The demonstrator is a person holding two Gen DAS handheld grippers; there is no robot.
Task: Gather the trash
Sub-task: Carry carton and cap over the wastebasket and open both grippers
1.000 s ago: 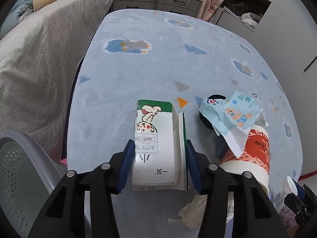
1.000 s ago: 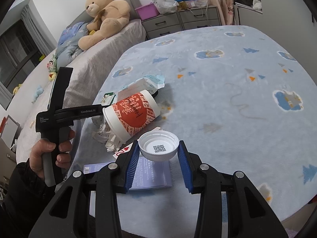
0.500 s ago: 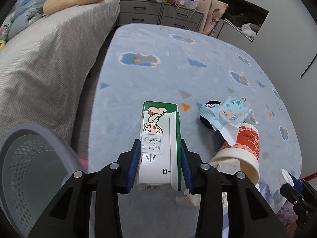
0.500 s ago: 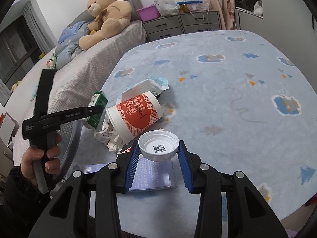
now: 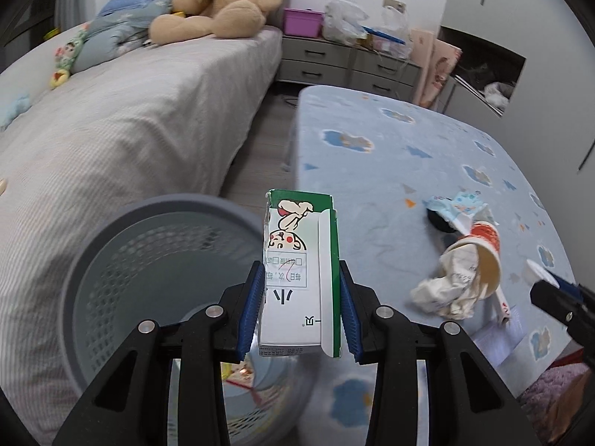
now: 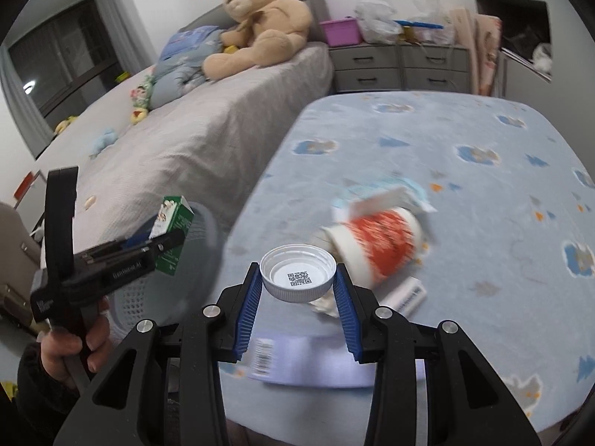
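Now we have the left gripper (image 5: 302,306) pinching a green-and-white carton (image 5: 300,275) by its two long sides, the blue pads pressed flat against them, so the carton's long axis runs straight out along the fingers and away from us. What the next move turns on, as we judge it, is where the grey mesh wastebasket (image 5: 122,256) lies from that carton: its open mouth sits below and to the left of the gripper, with the carton's near end hanging about over the right part of the rim, not over the middle of the opening. A drop would likely call for a shift to the left first, or the carton may catch the rim. Our right gripper (image 6: 297,299) is pinched on a white bottle cap (image 6: 298,273), held open side up between its pads above the blue patterned bench (image 6: 483,193). From that view the basket (image 6: 202,245) lies to the left, beyond the left gripper (image 6: 156,247), so the left hand is the nearer one. On the bench a tipped red-and-white paper cup (image 5: 479,256), crumpled paper (image 5: 446,290) at its mouth and a blue wrapper (image 5: 459,204) are yet to be collected.
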